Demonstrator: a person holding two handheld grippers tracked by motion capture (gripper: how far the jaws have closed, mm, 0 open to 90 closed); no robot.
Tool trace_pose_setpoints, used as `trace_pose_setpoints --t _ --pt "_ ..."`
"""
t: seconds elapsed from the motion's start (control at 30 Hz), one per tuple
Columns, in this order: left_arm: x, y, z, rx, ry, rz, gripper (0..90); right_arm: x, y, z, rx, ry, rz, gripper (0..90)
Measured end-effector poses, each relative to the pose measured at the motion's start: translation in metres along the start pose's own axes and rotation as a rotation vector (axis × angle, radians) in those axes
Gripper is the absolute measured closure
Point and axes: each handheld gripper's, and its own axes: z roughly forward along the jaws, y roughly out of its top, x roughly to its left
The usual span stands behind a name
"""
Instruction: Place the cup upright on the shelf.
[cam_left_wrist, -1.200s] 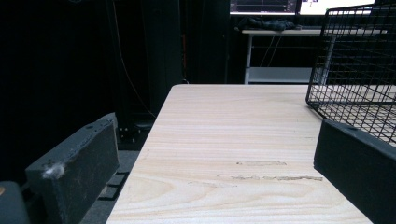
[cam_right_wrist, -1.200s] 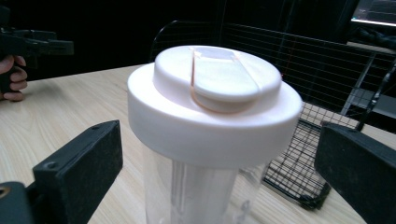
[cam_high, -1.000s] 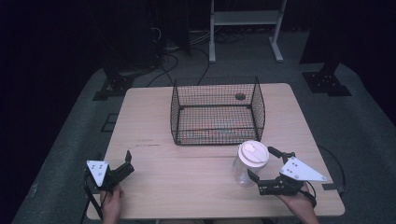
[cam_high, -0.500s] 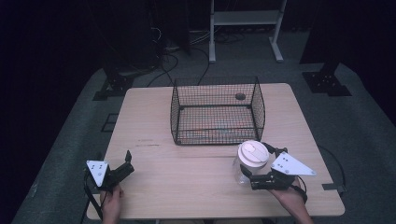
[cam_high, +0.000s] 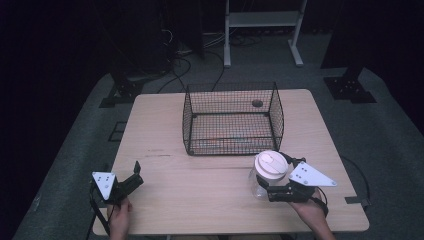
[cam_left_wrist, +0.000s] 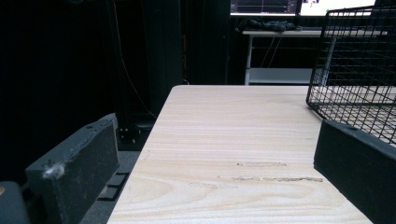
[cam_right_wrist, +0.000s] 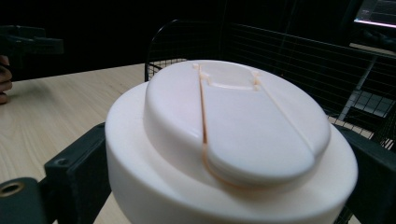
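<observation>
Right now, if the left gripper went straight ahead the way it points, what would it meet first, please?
Probably nothing: the left gripper, jaws open, points along bare table. The wire basket sits right of that line, though depth is uncertain.

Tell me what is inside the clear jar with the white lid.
Through the clear jar's wall nothing is visible, but the white lid and the right claw around it cover most of the inside.
</observation>
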Motion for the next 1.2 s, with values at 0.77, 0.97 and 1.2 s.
trace_pose_setpoints --t 0.77,0.97,1.2 --pt "0.0 0.0 0.0 -0.001 -0.002 -0.002 0.0 -0.003 0.047 0.01 -0.004 0.018 -0.048 4.4" --pt "0.0 0.0 0.0 -0.001 -0.003 -0.003 0.0 -0.006 0.065 0.015 -0.011 0.022 -0.064 4.4" --pt "0.001 0.0 0.0 -0.002 -0.002 -0.012 0.0 -0.012 0.092 0.022 -0.03 0.024 -0.071 4.4"
